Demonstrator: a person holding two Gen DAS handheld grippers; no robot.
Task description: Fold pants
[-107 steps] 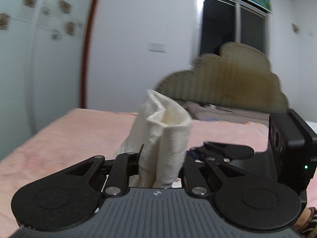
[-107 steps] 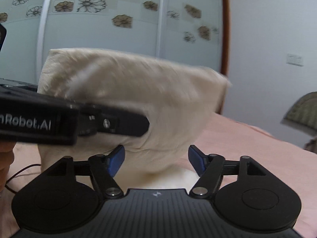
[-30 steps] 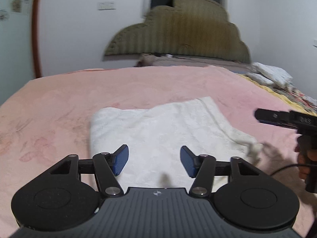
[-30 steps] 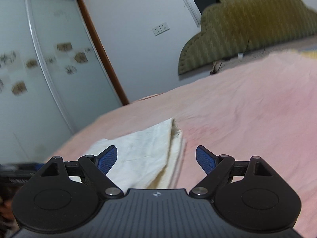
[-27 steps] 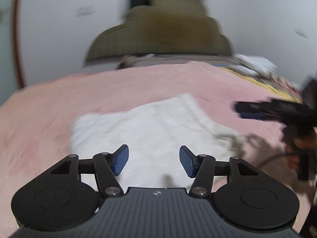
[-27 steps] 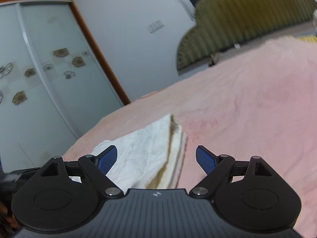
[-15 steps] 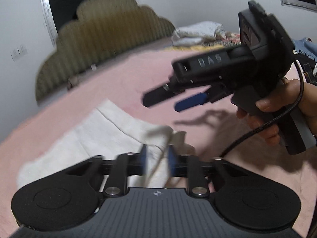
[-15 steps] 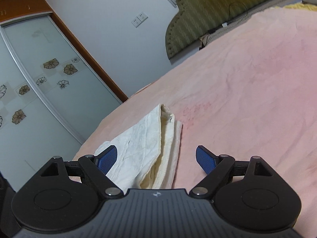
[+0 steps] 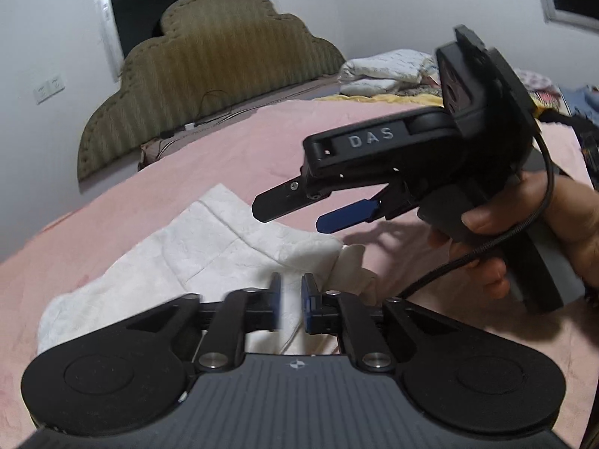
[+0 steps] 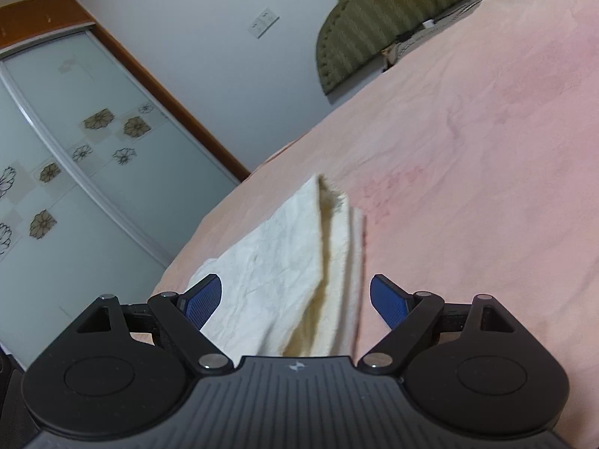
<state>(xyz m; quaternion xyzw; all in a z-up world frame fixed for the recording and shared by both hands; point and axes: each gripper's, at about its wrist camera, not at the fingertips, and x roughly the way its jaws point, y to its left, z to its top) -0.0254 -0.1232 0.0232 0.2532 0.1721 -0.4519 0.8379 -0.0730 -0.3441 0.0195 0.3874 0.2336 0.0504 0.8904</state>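
Observation:
The cream-white pants (image 9: 209, 258) lie folded flat on the pink bed; they also show in the right wrist view (image 10: 292, 273) with stacked layers along the right edge. My left gripper (image 9: 291, 301) hovers just above the pants' near edge with its jaws almost together and nothing clearly between them. My right gripper (image 10: 295, 299) is wide open and empty above the pants' near end. In the left wrist view it (image 9: 318, 205) is held in a hand, above the pants' right corner.
The pink bedsheet (image 10: 486, 157) spreads far and right. An olive padded headboard (image 9: 209, 67) stands at the far end. Folded bedding (image 9: 389, 71) lies at the far right. A sliding wardrobe with flower decals (image 10: 75, 172) stands to the left.
The pants went from held up in the left gripper to lying folded on the bed. The left gripper opened, then narrowed to nearly shut. The right gripper moved in over the pants' right corner.

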